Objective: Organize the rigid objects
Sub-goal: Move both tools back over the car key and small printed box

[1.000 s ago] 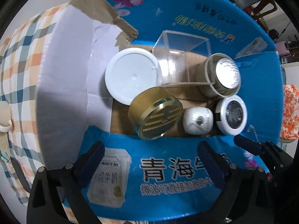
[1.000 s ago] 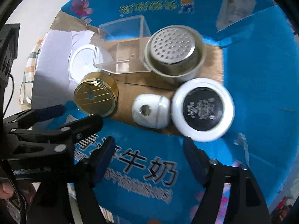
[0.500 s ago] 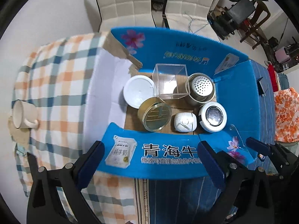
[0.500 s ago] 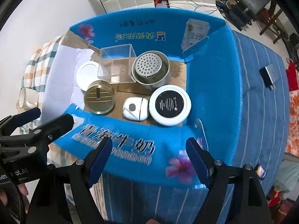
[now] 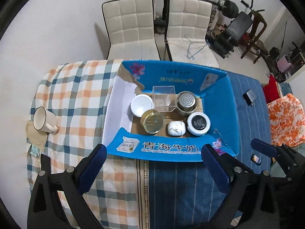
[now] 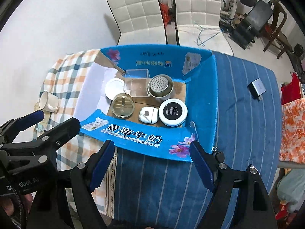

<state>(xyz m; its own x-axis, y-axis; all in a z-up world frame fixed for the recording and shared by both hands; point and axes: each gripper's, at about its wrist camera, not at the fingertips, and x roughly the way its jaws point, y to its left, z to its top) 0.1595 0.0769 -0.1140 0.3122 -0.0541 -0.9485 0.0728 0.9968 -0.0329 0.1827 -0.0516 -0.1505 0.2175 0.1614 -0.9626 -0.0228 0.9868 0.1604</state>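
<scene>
Blue cardboard box (image 5: 219,103) printed "青海牛奶", set on table, filled with gold tin (image 5: 152,121), clear cube (image 5: 164,99), steel strainer (image 5: 185,101), white jars, left gripper (image 5: 152,164) and right gripper (image 6: 152,160) held wide apart, empty.

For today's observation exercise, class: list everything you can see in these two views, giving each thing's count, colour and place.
Cardboard box: 1, blue, open on the table.
Clear plastic box: 1, transparent, back of box.
White lid: 1, white, back left.
Metal strainer cup: 1, silver, back right.
Gold tin: 1, gold, front left.
White case: 1, white, front middle.
Round jar: 1, white with black top, front right.
Mug: 1, cream, left on checked cloth.
Charger: 1, grey, right on blue cloth.
Chairs: 2, white, behind the table.
Left gripper: 1, black and blue, open.
Right gripper: 1, black and blue, open.
</scene>
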